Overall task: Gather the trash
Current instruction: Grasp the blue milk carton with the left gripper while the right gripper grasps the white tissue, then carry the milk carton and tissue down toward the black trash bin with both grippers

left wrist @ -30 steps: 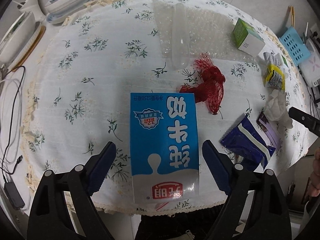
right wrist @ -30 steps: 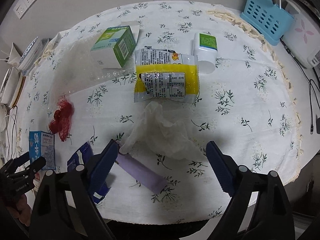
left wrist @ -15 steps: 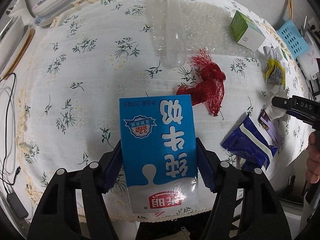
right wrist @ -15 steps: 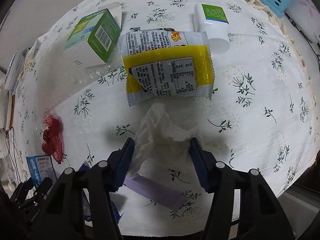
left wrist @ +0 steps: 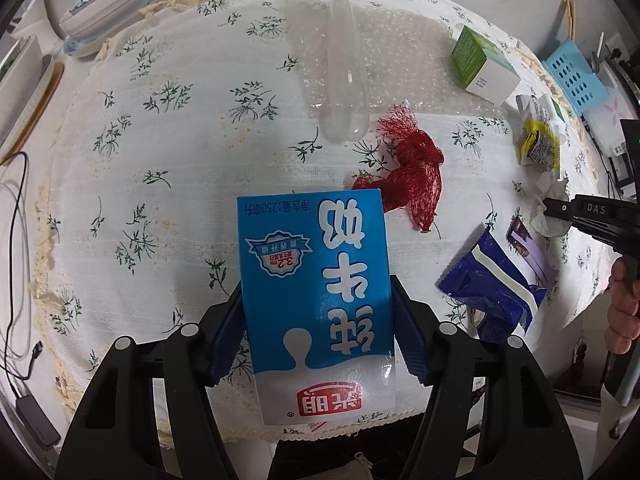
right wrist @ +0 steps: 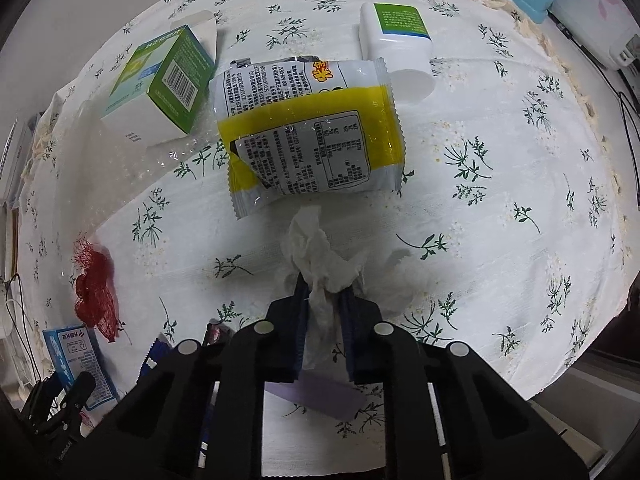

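Tongs are gripping on both sides: left tongs (left wrist: 318,312) pinching the blue milk carton (left wrist: 316,300) at the counter (left wrist: 160,168) edge, right tongs (right wrist: 325,300) squeezing the crumpled tissue (right wrist: 320,256).

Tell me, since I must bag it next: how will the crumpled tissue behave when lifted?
The crumpled tissue, pinched in the right hand-held gripper, is probably very light and floppy. Its loose folds spill past the fingers, so they will likely dangle. Thin paper may tear if tugged.
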`<state>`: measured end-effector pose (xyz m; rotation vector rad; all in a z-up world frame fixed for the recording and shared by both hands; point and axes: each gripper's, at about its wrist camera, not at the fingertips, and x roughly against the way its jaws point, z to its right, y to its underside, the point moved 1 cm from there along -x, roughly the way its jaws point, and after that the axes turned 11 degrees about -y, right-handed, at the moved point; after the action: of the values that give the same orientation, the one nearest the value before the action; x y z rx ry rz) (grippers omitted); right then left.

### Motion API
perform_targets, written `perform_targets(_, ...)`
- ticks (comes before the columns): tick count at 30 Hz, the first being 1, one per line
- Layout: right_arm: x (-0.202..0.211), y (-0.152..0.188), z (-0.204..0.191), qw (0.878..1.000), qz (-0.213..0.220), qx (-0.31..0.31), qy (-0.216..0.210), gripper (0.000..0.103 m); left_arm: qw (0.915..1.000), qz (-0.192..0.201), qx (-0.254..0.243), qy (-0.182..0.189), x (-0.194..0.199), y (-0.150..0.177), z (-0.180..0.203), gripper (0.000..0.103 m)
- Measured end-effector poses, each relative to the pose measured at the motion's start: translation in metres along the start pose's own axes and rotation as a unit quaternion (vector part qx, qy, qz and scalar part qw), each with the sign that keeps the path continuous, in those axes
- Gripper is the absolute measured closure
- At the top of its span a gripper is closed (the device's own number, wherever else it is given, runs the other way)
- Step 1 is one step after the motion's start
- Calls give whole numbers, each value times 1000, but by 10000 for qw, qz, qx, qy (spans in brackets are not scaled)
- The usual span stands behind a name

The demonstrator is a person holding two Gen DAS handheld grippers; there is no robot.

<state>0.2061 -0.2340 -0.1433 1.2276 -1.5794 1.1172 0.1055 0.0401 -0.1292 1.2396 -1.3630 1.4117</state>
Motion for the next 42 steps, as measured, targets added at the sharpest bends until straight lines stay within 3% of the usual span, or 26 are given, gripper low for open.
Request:
perform_targets(14,44,34,1,9990,449,67,-19,90,9992,303,-172,181,32,7,-9,39)
perform_targets(21,66,50,-2,9964,756,379,-113,90,9982,558,-160,128,55,12,7,39)
perform_targets(32,109,83,16,9897,1036,901,-392,90,9971,733,135,153,89,51,44,39)
perform_targets(42,121,125,47,9874,1007,1086,-556,90,9963,800,229,208,102,96,78,39)
